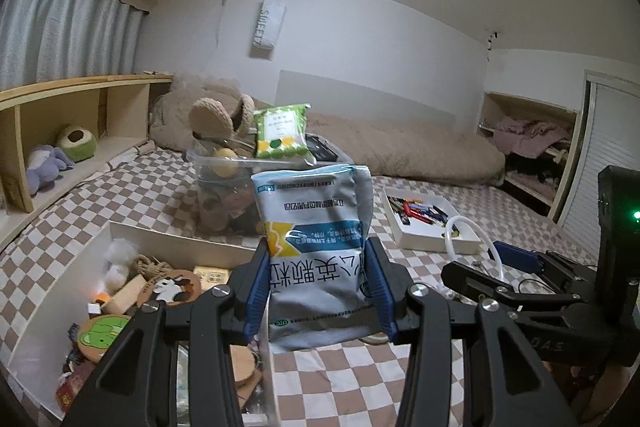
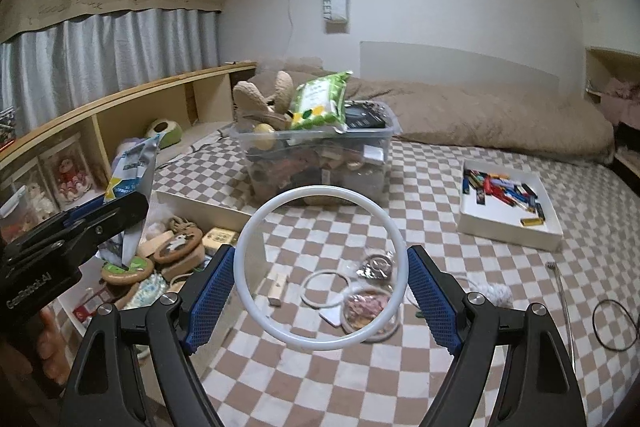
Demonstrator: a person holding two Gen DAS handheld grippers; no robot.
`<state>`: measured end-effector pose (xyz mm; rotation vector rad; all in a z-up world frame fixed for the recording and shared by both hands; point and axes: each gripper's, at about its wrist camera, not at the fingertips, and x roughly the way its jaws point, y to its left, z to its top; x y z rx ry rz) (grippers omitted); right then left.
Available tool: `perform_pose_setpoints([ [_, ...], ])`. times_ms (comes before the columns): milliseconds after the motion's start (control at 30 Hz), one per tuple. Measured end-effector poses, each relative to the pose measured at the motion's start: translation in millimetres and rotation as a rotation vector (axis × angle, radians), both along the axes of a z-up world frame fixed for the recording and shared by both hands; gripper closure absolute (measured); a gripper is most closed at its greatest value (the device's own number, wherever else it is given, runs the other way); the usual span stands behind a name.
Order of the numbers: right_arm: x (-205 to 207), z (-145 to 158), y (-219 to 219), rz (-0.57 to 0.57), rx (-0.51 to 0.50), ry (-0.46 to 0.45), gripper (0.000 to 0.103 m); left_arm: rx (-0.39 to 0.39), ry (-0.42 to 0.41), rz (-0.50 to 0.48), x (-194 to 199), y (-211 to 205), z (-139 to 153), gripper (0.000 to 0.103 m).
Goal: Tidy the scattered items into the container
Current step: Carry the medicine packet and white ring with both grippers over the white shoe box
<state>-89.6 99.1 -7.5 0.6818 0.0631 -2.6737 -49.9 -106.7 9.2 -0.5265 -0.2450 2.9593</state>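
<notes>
Checkered brown-and-white bedding [image 2: 320, 367] covers the bed, and toward its far end, in front of a beige duvet [image 2: 500, 123], sits the clear plastic bin [image 2: 376, 147], piled high, a green snack packet [image 2: 320, 101] leaning on top of the heap.

Left gripper [image 1: 318, 291] has a grey-blue foil pouch [image 1: 316, 227] pinched between its blue pads [image 1: 256, 291], jaws drawn in partway and pressing on both side edges of the lower half. The pouch stands upright, long axis vertical, its print upside down, its crimped top edge rising to just below the bin's near wall in the left wrist view. From the right camera that same pouch appears at the left, seen edge-on, tilted slightly, above the open white box [image 2: 208, 207] of wooden discs and trinkets beside the bin.

Right gripper [image 2: 320, 295] stands wide, and a white ring [image 2: 256, 299] spans the gap: its left rim sits against the left pad [image 2: 212, 299], its right rim against the right pad, so it looks clamped across its width. The hoop faces the camera nearly flat-on, and its top arc overlaps the bin's base in view.

On the bedding nearer than the bin lie a smaller white ring [image 2: 326, 289], a small wooden block [image 2: 277, 287] and clear bags. Right of the bin rests a white tray [image 2: 508, 227] of coloured sticks.
</notes>
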Motion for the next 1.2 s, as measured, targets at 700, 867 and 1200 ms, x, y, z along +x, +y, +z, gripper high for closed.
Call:
perform_pose_setpoints([
  [700,-17,30,-75,0.191,-0.036,0.045,0.018,0.062,0.046,0.251,24,-97,7,0.058],
  [867,-21,21,-96,0.265,-0.053,-0.004,0.018,0.080,0.033,0.321,27,-124,2,0.058],
  [1200,-21,-26,-149,0.425,-0.012,-0.173,0.018,0.146,-0.014,0.406,34,-171,-16,0.058],
])
